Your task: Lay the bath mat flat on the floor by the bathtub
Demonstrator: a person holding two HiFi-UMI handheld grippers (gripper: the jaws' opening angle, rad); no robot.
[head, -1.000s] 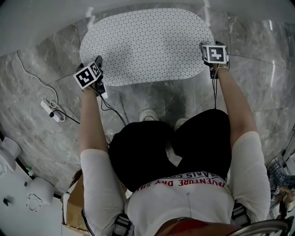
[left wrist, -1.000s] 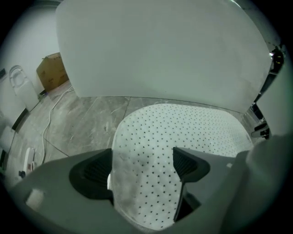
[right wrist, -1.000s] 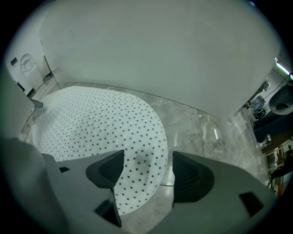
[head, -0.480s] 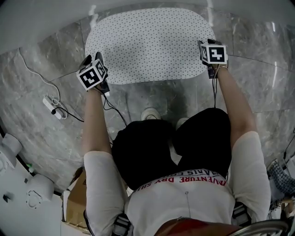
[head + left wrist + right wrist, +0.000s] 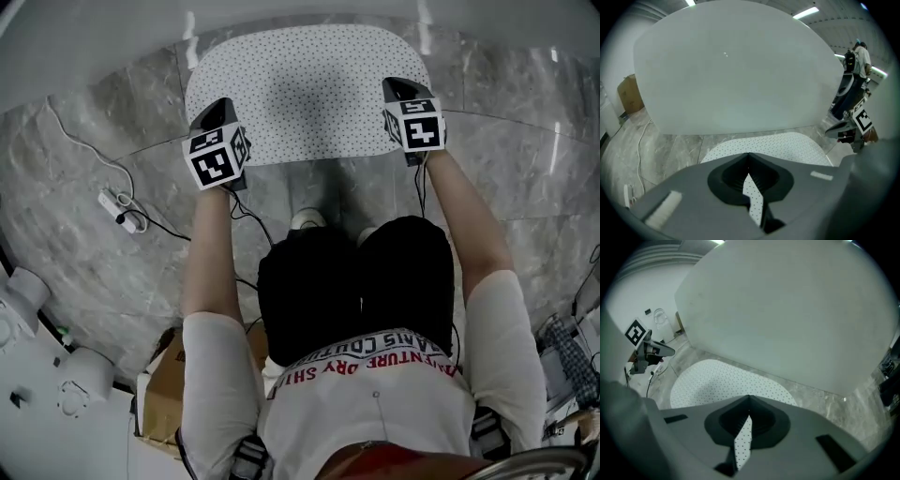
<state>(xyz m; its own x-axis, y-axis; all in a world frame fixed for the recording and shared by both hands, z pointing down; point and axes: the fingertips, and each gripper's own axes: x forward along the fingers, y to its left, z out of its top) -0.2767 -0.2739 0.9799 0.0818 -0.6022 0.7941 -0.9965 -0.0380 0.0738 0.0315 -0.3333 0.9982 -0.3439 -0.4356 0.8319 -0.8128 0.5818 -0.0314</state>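
The bath mat (image 5: pixel 309 89) lay spread on the grey marble floor (image 5: pixel 75 262), just beside the white bathtub (image 5: pixel 736 75). The person bent over its near edge with a gripper at each near corner. The left gripper (image 5: pixel 217 117) had its fingers closed tight on a strip of the dotted mat. The right gripper (image 5: pixel 398 94) was pinched on the mat's edge the same way. A power strip (image 5: pixel 122 208) with its cable sat on the floor, well off to the person's left.
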